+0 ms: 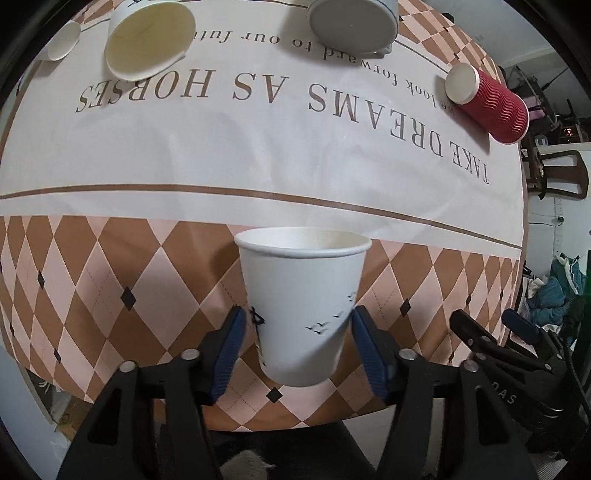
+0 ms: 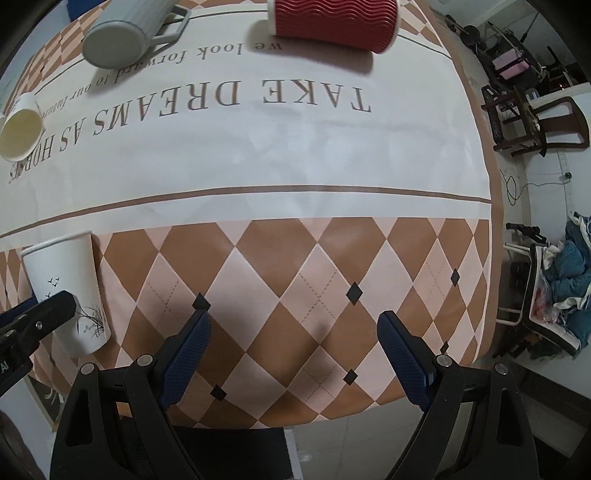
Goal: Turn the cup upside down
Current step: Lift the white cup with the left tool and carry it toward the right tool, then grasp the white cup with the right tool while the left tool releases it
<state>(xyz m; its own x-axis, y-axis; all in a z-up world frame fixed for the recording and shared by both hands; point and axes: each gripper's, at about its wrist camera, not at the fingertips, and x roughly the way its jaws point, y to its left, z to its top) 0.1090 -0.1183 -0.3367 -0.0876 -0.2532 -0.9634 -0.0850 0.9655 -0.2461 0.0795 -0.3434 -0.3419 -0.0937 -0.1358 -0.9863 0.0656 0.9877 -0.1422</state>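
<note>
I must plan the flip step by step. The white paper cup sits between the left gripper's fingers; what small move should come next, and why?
Probably close the left gripper until its blue fingers press the white paper cup with bird print. The cup stands upright, mouth up, on the diamond-patterned tablecloth, and thin gaps seem to remain on both sides, so it is not yet gripped for turning.

White paper cup (image 1: 303,310) with small black bird marks and a black grass sketch near its base. Left gripper (image 1: 299,350) and right gripper (image 2: 293,354): black frames, dark blue textured finger pads (image 1: 227,354). Tablecloth (image 1: 258,147): white centre with brown lettering and a thin brown line; border of brown and pale pink diamonds with small black diamonds and dotted lines. Red cup (image 1: 495,105) with wavy ribbing, white base. Grey mug (image 2: 122,29). Cream-lined white cup (image 1: 147,37).
</note>
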